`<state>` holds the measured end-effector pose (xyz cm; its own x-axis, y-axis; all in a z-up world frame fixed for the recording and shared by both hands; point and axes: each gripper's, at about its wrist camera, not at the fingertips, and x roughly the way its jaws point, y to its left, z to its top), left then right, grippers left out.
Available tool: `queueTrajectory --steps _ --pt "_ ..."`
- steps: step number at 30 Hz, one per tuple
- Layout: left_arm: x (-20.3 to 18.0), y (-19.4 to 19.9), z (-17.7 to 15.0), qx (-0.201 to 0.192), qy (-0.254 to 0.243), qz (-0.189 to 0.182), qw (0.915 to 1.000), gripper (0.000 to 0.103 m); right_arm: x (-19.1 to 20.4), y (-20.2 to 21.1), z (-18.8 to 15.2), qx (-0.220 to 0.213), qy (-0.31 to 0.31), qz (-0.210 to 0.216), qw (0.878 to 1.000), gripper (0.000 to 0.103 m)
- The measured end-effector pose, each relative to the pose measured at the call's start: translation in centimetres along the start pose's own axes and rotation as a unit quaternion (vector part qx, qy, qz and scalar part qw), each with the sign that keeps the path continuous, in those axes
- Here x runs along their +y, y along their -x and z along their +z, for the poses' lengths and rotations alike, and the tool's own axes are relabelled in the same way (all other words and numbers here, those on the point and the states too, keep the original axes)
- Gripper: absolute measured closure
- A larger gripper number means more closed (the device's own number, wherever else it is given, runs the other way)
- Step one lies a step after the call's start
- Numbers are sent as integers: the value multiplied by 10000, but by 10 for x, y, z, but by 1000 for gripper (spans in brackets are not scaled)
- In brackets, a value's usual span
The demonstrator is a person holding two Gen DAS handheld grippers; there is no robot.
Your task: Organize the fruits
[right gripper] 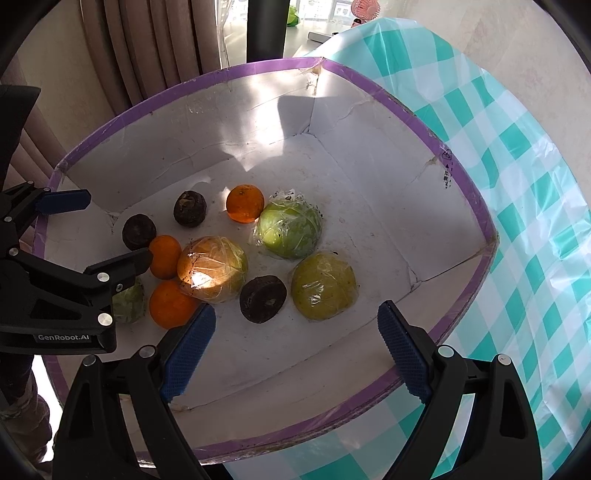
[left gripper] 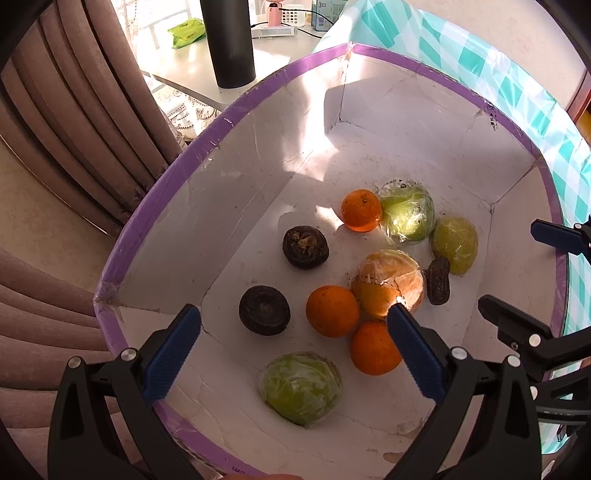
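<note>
A white box with a purple rim holds the fruit. In it lie three small oranges, three film-wrapped green fruits, one large wrapped orange fruit and three dark round fruits. My left gripper hangs open above the box's near left part, gripping nothing. My right gripper hangs open over the near right part, above a dark fruit and a green one, touching neither.
The box sits on a teal-and-white checked tablecloth. Brown curtains hang to the left. Behind the box, a white side table carries a tall black bottle and a green packet.
</note>
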<state>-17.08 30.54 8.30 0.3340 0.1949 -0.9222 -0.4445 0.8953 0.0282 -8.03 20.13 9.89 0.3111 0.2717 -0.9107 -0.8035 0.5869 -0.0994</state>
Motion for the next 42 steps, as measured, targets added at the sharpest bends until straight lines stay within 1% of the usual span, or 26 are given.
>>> queueTrajectory --steps 42 --pt "0 -1 2 24 -47 30 10000 2 1 -2 1 19 12 42 10000 16"
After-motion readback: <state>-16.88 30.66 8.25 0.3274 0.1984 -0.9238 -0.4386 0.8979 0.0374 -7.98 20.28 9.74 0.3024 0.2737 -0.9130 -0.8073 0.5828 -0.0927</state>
